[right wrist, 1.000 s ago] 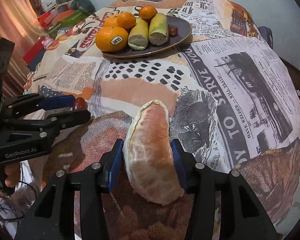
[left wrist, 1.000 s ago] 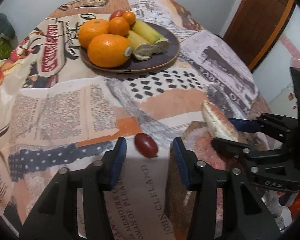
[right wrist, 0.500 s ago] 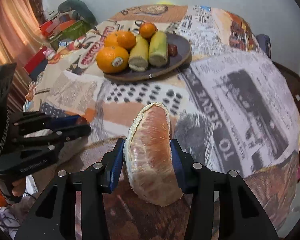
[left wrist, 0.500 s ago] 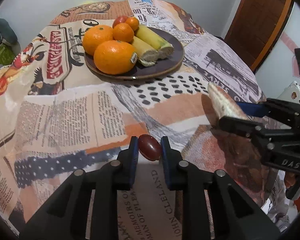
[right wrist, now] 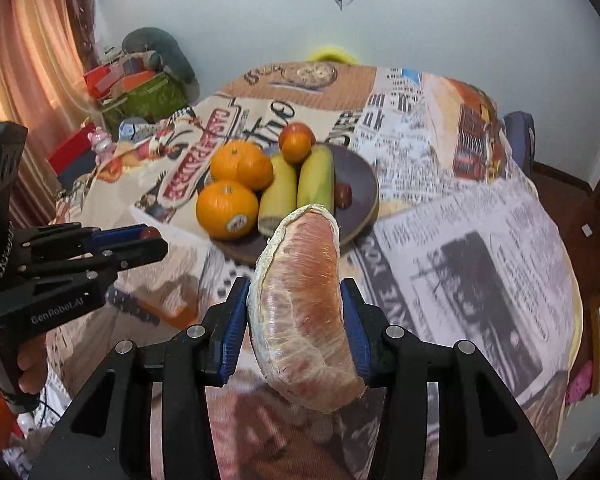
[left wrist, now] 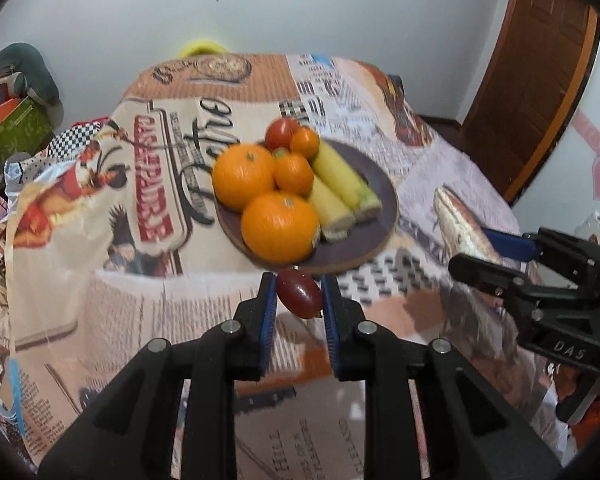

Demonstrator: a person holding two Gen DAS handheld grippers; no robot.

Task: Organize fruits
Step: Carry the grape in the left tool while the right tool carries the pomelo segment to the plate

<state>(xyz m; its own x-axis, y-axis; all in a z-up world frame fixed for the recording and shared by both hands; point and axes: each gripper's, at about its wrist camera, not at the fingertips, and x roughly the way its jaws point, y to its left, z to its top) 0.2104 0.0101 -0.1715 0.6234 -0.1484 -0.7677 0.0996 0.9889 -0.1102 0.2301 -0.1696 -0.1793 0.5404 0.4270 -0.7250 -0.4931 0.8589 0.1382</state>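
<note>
With the dark round plate (left wrist: 380, 184) of oranges and bananas straight ahead, our left gripper (left wrist: 299, 292), fingers clamped on the small red oval fruit (left wrist: 300, 293), seems nearer it than our right gripper (right wrist: 296, 312), pinching the peeled pinkish citrus wedge (right wrist: 304, 312) lengthwise toward the plate.

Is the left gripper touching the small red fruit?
Touching. The left wrist view shows the left gripper shut on the small red fruit, both blue pads pressed against its sides, lifted above the tablecloth.

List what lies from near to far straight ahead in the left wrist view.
left hand-held gripper → dark red grape tomato in its grip → front orange on the plate → small orange → red tomato.
</note>
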